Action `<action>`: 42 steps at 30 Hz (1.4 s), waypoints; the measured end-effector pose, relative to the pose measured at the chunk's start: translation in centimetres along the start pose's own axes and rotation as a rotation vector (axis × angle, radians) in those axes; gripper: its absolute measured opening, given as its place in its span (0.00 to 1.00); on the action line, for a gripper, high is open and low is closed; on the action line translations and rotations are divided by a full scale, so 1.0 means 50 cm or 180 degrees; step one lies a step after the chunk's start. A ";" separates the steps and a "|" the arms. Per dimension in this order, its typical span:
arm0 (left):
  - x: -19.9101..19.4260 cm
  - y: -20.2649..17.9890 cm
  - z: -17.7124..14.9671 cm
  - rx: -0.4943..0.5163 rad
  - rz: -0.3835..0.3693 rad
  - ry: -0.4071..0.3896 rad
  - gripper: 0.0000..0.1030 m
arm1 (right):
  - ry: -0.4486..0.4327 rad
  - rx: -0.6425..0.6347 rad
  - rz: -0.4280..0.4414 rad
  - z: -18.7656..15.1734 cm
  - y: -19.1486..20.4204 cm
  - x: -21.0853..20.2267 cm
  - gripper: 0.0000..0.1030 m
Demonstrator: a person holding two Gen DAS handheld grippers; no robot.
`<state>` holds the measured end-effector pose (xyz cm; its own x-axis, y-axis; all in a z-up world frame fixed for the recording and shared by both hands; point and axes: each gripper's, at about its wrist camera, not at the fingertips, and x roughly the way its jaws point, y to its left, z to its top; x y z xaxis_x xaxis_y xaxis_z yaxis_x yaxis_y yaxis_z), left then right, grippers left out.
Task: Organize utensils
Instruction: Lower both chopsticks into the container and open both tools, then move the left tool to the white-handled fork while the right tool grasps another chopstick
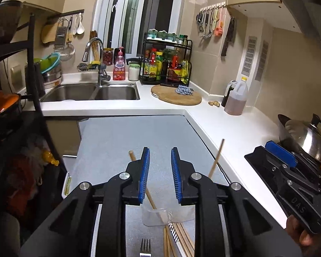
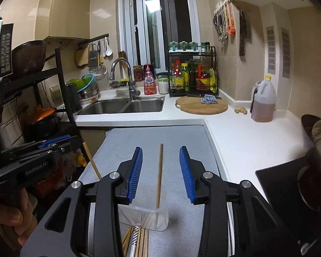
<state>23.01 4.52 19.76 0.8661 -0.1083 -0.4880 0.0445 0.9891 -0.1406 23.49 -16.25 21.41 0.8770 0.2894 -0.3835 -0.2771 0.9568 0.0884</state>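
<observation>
Loading chopsticks into the clear cup [image 2: 148, 216] looks like the step in hand. On the grey tabletop [image 1: 117, 137] the cup stands with two chopsticks leaning in it, one [image 2: 159, 175] rising between the right claw's [image 2: 161, 174] spread pads, untouched, the other [image 1: 132, 156] slanting left. Both claws hang above it; the left claw [image 1: 160, 176] is spread too, pinching nothing. Next, I judge, a claw must drop to the loose chopstick bundle [image 1: 179, 238] beside the fork [image 1: 145, 247] and close on one stick.
</observation>
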 end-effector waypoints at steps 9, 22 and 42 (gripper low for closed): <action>-0.135 -0.010 -0.067 0.0028 0.0071 -0.0199 0.22 | -0.0243 -0.0034 0.0013 -0.071 0.016 -0.157 0.36; -0.224 -0.012 -0.355 0.0092 0.0248 -0.0310 0.21 | -0.0243 0.0062 0.0197 -0.337 0.054 -0.253 0.23; -0.125 0.058 -0.548 -0.0221 0.0208 0.0270 0.21 | 0.0541 0.0234 0.0164 -0.536 0.037 -0.126 0.17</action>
<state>4.09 5.30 -1.20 0.8206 -0.0549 -0.5689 -0.0477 0.9853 -0.1639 6.94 -17.07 -0.67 0.7817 0.3352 -0.5259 -0.2851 0.9421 0.1766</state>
